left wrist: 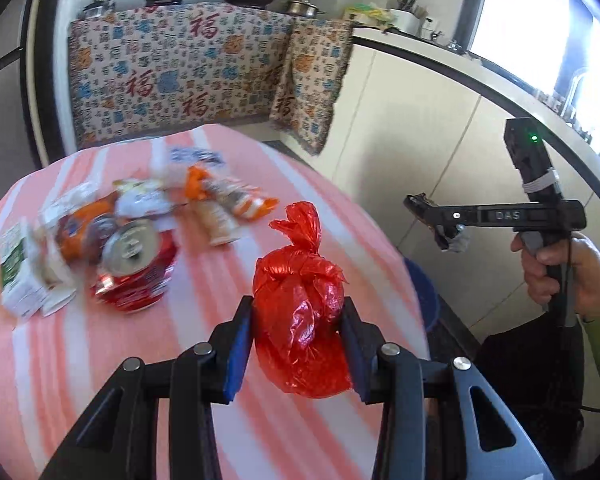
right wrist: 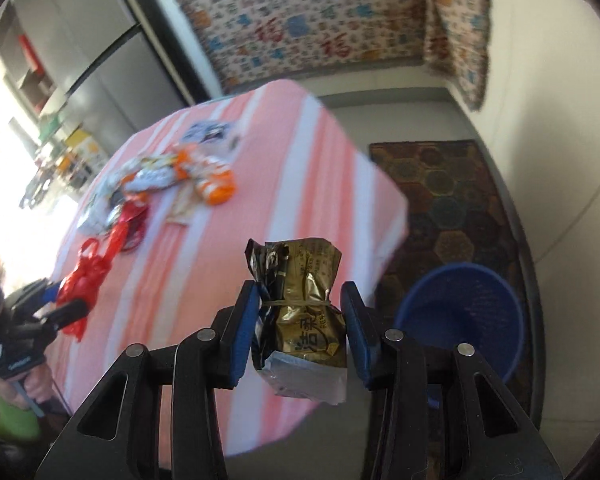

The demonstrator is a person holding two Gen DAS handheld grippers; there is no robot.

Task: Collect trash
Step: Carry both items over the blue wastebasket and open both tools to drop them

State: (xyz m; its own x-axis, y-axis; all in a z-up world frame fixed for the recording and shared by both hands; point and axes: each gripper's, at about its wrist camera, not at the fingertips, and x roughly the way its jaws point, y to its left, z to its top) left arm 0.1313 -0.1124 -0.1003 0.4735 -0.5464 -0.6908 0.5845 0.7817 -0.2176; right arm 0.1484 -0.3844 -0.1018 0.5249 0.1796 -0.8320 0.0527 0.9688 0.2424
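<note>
Currently my left gripper [left wrist: 296,344] pinches red bag [left wrist: 300,320], knot toward 12; right gripper [right wrist: 300,332] pinches gold packet [right wrist: 300,316], upright.

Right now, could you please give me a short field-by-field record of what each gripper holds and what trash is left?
left gripper: shut on red knotted bag, over the table
right gripper: holds gold foil packet, tied with a rubber band, off the table's edge
bin: blue basket on the floor, right of the table
left on table: crushed red can, white-green carton, orange-white wrappers
table cover: pink-and-white striped cloth
</note>
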